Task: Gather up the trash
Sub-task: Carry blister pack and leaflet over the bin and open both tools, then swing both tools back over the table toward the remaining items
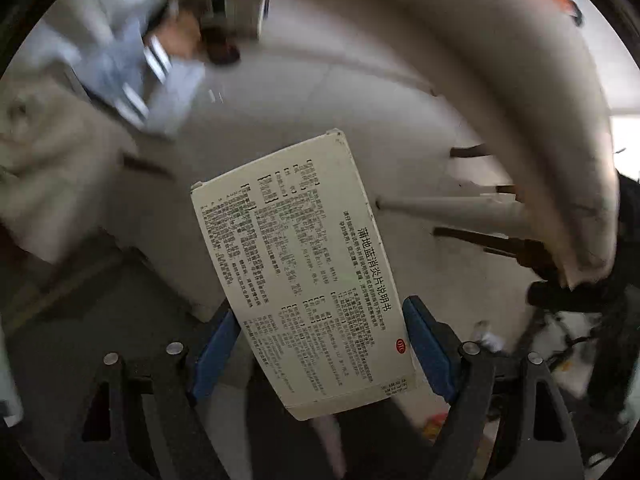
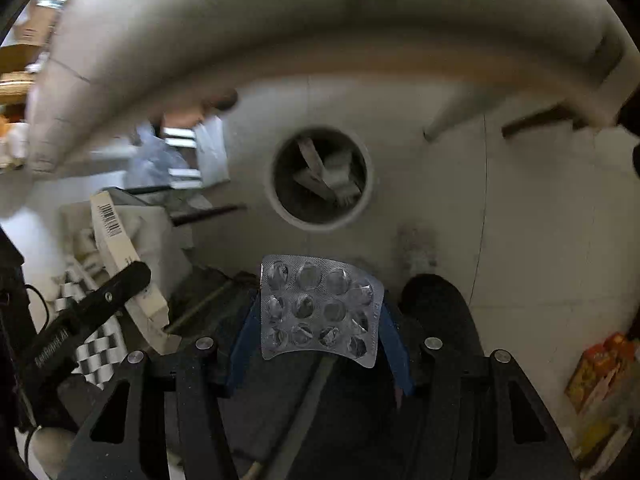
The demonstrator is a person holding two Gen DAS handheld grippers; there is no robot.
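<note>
Left wrist view: the left hand-held gripper [image 1: 320, 344] clamps a flat white cardboard medicine box printed with black text [image 1: 304, 272] between its blue pads, above pale floor tiles [image 1: 320, 80]. Right wrist view: the right hand-held gripper [image 2: 318, 340] grips an emptied silver blister pack [image 2: 318, 308], bowed between the pads; farther off, a round grey waste bin [image 2: 322, 178] stands open with bare floor around it, and the curved desk edge [image 2: 240, 40] arches beyond.
</note>
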